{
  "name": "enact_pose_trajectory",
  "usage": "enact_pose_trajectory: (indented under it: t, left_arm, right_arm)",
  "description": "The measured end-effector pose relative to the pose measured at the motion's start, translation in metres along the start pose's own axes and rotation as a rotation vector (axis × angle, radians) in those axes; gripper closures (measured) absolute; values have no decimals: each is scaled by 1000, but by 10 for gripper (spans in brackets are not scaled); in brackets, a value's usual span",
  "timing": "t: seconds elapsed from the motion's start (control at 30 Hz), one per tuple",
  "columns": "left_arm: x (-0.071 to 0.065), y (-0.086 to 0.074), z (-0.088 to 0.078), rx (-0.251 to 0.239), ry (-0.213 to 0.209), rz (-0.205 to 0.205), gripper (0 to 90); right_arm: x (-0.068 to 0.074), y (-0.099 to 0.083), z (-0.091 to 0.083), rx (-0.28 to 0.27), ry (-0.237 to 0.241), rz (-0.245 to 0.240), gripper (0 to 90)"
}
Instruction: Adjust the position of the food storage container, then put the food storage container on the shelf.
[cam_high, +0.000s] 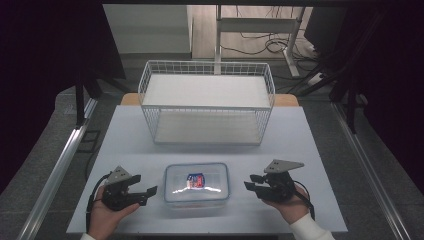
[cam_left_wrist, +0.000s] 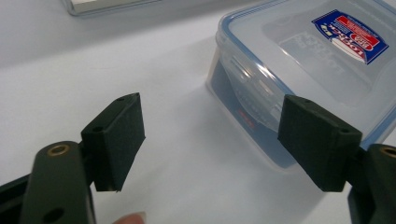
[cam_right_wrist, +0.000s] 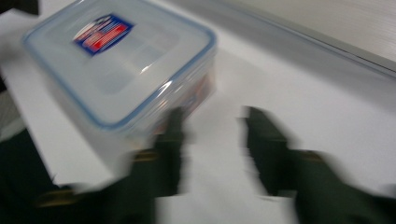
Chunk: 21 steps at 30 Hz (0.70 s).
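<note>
A clear plastic box (cam_high: 196, 184) with a blue-rimmed lid and a red and blue label lies near the front of the white table (cam_high: 125, 135). My left gripper (cam_high: 145, 189) rests just left of the box, open, its jaws pointing at it. In the left gripper view the gripper (cam_left_wrist: 212, 123) has nothing between its pads, and the box (cam_left_wrist: 303, 56) sits ahead to the right. My right gripper (cam_high: 251, 182) is just right of the box, apart from it. The blurred right gripper view shows this gripper (cam_right_wrist: 212, 135) open and empty, with the box (cam_right_wrist: 121, 60) ahead to the left.
A white wire basket (cam_high: 207, 100) with a white floor stands at the back of the table. Metal rails (cam_high: 60, 165) run along both sides of the table. Desk legs and cables (cam_high: 280, 45) lie on the floor behind.
</note>
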<state>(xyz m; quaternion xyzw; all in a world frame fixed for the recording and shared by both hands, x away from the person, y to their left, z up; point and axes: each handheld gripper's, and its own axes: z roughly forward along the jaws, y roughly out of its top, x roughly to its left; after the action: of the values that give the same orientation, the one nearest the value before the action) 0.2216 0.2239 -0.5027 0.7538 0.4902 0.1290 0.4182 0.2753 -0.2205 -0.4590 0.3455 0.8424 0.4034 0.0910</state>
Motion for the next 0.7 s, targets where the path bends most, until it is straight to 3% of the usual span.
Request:
enact_pose_trajectory:
  t: [0.03,0.1,0.17,0.23,0.27,0.3,0.57,0.7]
  left_arm:
    - [1,0,0,7,0,-6,207]
    - [1,0,0,10,2,-14,194]
    - [3,0,0,12,4,-23,181]
    - [3,1,0,10,3,-25,179]
    - [3,1,0,11,1,-25,179]
    - [3,1,0,13,-1,-25,177]
    - [2,1,0,23,-16,-31,155]
    - [5,5,0,20,-6,-67,119]
  right_arm:
    - [0,0,2,-9,-1,27,373]
    - [-1,-1,3,-20,6,55,327]
    - [-4,-1,5,-49,52,117,245]
    - [-5,-1,5,-54,84,133,253]
    - [-5,-1,5,-54,84,133,253]
    - [-5,-1,5,-40,118,127,269]
    - [2,0,5,-60,100,75,194]
    - [4,1,5,-71,118,67,176]
